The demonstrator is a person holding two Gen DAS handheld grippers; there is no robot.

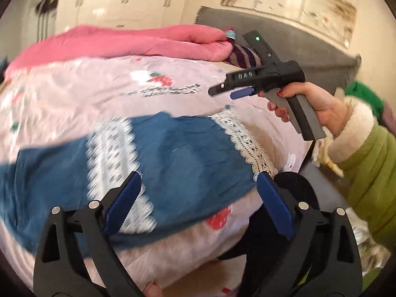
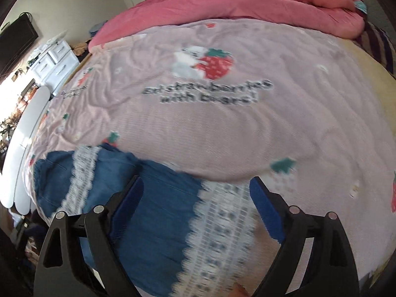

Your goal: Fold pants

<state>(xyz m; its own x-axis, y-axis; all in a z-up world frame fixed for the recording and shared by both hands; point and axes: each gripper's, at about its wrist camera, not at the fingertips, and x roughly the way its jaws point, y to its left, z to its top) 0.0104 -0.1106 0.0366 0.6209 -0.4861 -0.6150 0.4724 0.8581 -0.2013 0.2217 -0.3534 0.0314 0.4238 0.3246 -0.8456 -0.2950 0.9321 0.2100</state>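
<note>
— So, nearest first: where are the pants (image 1: 173, 153)?

— Spread on the pink strawberry blanket (image 2: 222, 128), close to the near edge of the bed. Blue denim with white lace bands (image 2: 222, 227) across it. In both wrist views the cloth lies right under the fingers.

— And the tongs?

— Left gripper (image 1: 198, 205) is released, blue pads wide apart, nothing between them; it hangs over the denim near a lace hem. Right gripper (image 2: 195, 210) is likewise spread wide in its own view, over denim and lace, gripping nothing. From the left view its fingers are seen side-on, so the gap cannot be told there.

— How would you do this step well?

— My judgement: each gripper should pinch one edge through every layer, at matching points, so the fold comes over square. Lace is loose and may slip or snag on the serrated pads, so I would bite on denim just beside it. Lift low and keep the blanket out of the bite.

— Hand pose?

— The right hand (image 1: 309, 101), red-nailed, in a green fleece-cuffed sleeve (image 1: 366, 158), holds the pistol grip with the tool pointing in over the bed, above the blanket and apart from the cloth.

— Farther back?

— A rolled pink quilt (image 2: 259, 2) along the far side, then white cupboards (image 1: 118, 0).
</note>
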